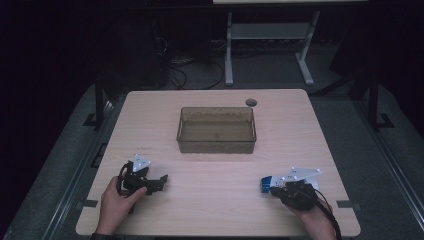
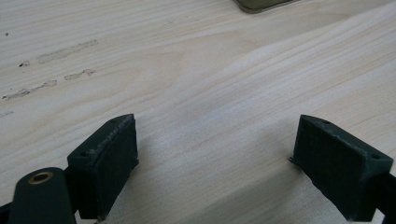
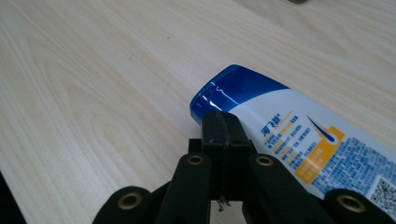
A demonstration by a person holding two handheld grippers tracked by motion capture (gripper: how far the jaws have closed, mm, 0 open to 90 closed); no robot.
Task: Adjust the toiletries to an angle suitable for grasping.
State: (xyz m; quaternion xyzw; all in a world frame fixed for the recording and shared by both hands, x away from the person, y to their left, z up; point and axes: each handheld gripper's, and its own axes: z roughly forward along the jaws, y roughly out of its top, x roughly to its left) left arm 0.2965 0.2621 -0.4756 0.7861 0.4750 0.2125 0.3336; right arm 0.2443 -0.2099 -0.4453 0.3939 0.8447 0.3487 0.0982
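Note:
A white bottle with a blue cap (image 1: pixel 266 183) lies on its side on the wooden table (image 1: pixel 210 200) at the front right. My right gripper (image 1: pixel 281 188) sits right by it, held by a hand. In the right gripper view the jaws (image 3: pixel 219 125) are pressed together with nothing between them, and the bottle (image 3: pixel 299 135) lies just right of and behind them, cap end farthest away. At the front left my left gripper (image 1: pixel 159 182) is held low over bare wood. Its jaws (image 2: pixel 215 135) stand wide apart and empty.
A translucent brown rectangular bin (image 1: pixel 216 146) stands at the table's middle, toward the back; its corner (image 2: pixel 261 4) shows in the left gripper view. A round cable hole (image 1: pixel 251 102) lies behind it. Desk legs and cables stand on the floor beyond.

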